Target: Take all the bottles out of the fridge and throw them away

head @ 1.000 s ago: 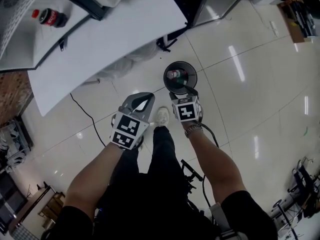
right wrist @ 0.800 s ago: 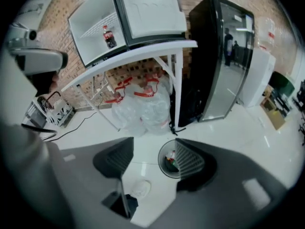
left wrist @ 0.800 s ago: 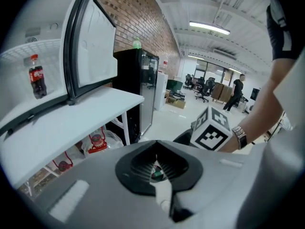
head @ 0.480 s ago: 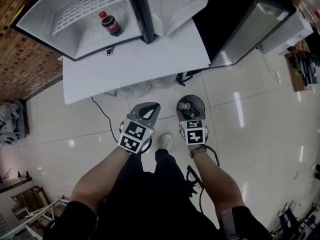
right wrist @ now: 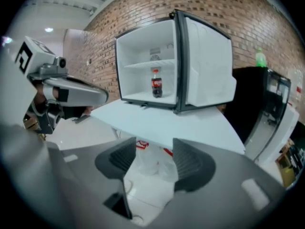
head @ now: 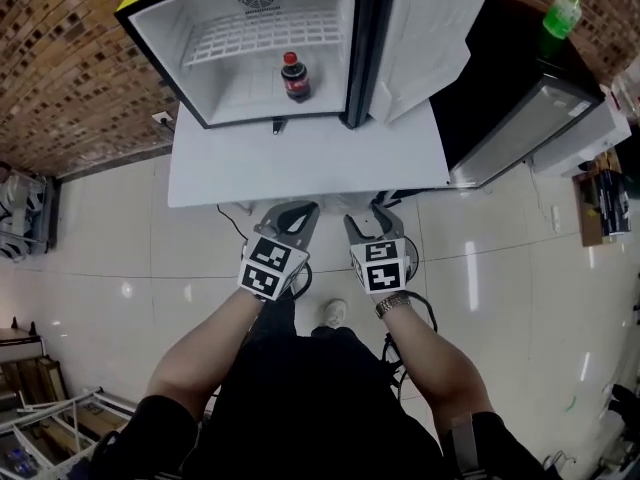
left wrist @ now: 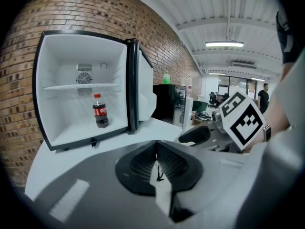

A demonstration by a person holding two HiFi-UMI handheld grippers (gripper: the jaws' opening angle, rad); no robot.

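A cola bottle (head: 291,76) with a red cap stands upright alone on the floor of the open white fridge (head: 222,88). It also shows in the left gripper view (left wrist: 100,114) and the right gripper view (right wrist: 156,85). My left gripper (head: 300,211) is held in front of the table, well short of the fridge, its jaws shut on nothing (left wrist: 157,163). Beside it my right gripper (head: 368,213) is open and empty (right wrist: 153,159). Its jaws have just been closing a little, with nothing between them.
The fridge sits on a white table (head: 300,163) against a brick wall (head: 70,58), its door (head: 425,38) swung open to the right. A green bottle (head: 562,13) stands on a black cabinet (head: 500,118) further right. Crumpled clear plastic (right wrist: 159,171) lies below the table.
Both grippers rose from over the black bin on the floor to table height. The view swung up to the fridge, and the bin with a bottle in it went out of sight.
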